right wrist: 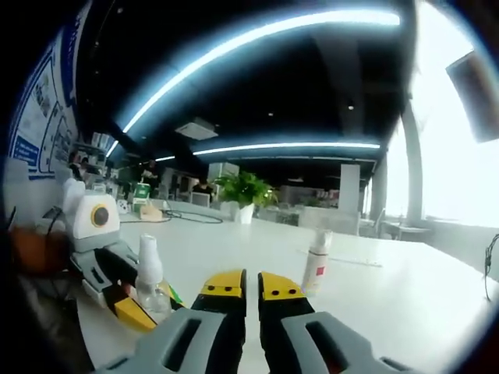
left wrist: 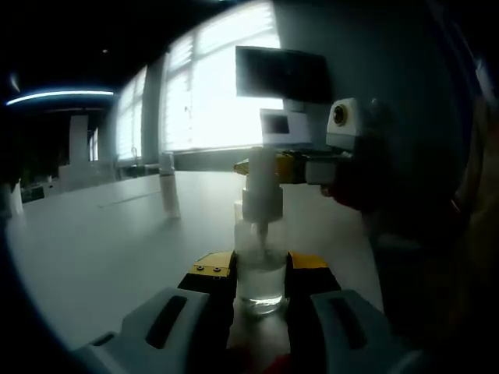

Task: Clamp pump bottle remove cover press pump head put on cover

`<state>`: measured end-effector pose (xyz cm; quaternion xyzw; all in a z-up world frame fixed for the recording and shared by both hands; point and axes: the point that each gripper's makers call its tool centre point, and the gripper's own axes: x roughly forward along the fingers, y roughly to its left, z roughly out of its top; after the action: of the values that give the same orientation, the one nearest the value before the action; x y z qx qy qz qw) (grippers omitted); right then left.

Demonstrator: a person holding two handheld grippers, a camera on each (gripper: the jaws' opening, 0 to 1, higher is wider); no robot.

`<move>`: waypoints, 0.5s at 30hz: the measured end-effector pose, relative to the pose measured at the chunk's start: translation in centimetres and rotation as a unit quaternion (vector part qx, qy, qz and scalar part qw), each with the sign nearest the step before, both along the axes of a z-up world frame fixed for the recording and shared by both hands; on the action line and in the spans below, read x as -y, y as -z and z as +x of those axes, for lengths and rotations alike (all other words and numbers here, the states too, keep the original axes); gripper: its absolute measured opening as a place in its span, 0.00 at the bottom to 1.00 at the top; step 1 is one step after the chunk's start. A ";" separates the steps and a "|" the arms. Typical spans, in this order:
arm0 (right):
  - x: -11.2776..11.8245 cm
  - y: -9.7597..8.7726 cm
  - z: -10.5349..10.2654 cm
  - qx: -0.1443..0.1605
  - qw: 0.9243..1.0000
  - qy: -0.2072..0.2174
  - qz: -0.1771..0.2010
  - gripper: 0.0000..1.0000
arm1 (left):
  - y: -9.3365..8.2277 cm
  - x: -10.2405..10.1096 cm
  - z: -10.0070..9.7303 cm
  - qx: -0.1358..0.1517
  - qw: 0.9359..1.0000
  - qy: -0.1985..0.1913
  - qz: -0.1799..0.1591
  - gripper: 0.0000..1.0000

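My left gripper (left wrist: 261,263) is shut on the clear body of a small pump bottle (left wrist: 261,290), which stands upright on the white table (left wrist: 117,234). Its white pump head (left wrist: 261,199) rises above the jaws. The blur hides whether a clear cover sits over it. My right gripper (left wrist: 242,166) reaches in from the right at the height of the head's top, just behind it. In the right gripper view, that gripper (right wrist: 251,292) has its yellow-tipped jaws shut with nothing between them. The held bottle (right wrist: 148,273) and the left gripper (right wrist: 148,302) are just to their left.
A second slim white bottle (left wrist: 168,187) (right wrist: 316,265) stands farther out on the table. A dark monitor (left wrist: 284,74) hangs by bright windows. The person's body (left wrist: 468,234) borders the right side. A potted plant (right wrist: 245,191) and office clutter lie far across the table.
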<state>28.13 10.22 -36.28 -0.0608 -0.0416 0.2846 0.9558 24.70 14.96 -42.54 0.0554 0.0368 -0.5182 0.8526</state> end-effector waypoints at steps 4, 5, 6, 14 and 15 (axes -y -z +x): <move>-0.1 0.4 -0.2 -0.005 1.000 -0.007 -0.006 0.00 | 0.0 0.0 0.0 0.001 1.000 0.000 0.000 0.16; -0.1 0.5 -0.2 -0.006 1.000 -0.008 -0.006 0.00 | 0.0 0.0 0.0 0.001 1.000 0.000 0.000 0.16; -0.1 0.6 -0.2 -0.008 1.000 -0.009 -0.006 0.00 | 0.0 0.0 0.0 0.001 1.000 0.000 0.000 0.16; -0.5 1.1 -0.9 -0.021 0.999 -0.036 0.001 0.00 | 0.0 0.0 0.2 0.000 1.000 -0.002 0.000 0.16; -0.5 1.3 -1.0 -0.021 0.999 -0.036 -0.003 0.00 | 0.0 0.0 0.2 -0.001 1.000 -0.002 0.000 0.16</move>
<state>27.16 10.71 -37.57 -0.0563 -0.0226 0.3197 0.9456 24.85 15.01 -42.55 0.0552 0.0375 -0.5164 0.8537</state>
